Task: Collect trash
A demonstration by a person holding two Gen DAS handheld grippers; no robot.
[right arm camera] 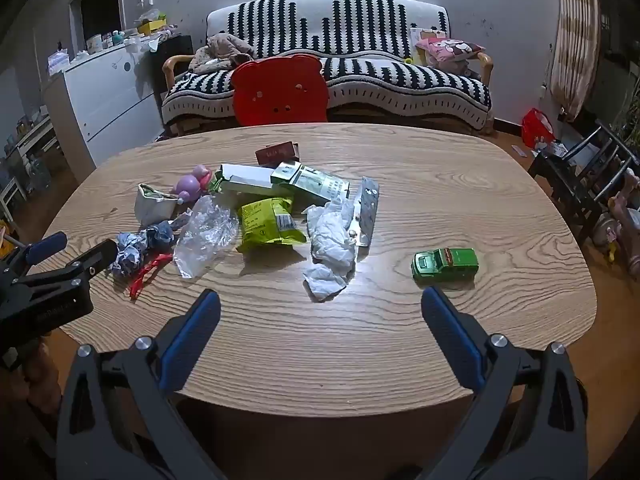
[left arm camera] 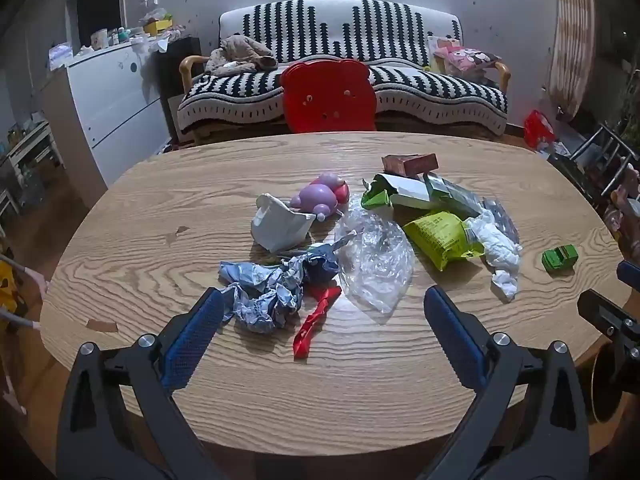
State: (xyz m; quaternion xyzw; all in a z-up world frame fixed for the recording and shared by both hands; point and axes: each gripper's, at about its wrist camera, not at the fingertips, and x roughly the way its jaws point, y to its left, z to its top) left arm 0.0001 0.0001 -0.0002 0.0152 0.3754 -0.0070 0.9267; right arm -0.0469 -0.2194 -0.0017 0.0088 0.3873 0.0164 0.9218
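Wood-grain table point(left arm camera: 168, 216) with rounded corners fills both views, and behind it sits a sofa point(left arm camera: 400, 40) under a knitted black-and-white throw, plus a glossy red plastic chair back point(left arm camera: 328, 96) shaped like a bear head.

Both tools hang over the near edge, tilted down at the mess. The left gripper point(left arm camera: 320, 300) has its jaws spread as wide as they go, nothing between the textured blue pads. Same story for the right gripper point(right arm camera: 320, 300): wide open, empty.

Trash-wise, just ahead of the left gripper's left finger is a crumpled blue-silver foil wrapper point(left arm camera: 268, 296), all creases and shine. Beside it lies a twisted red wrapper strip point(left arm camera: 316, 316), then a crinkly clear plastic bag point(left arm camera: 372, 260). Further out is a torn white paper cup point(left arm camera: 280, 224); what's inside it I can't make out. Past the bag sits a puffy yellow-green snack packet point(left arm camera: 440, 236) and an opened green-and-white carton point(left arm camera: 400, 194), with a small reddish-brown box point(left arm camera: 410, 163) at the far end.

Straight ahead of the right gripper is a wadded white tissue point(right arm camera: 332, 244), soft and lumpy. Off beyond its right finger sits a green toy car point(right arm camera: 446, 264), and a purple round toy point(right arm camera: 190, 186) sits far left by the cup.
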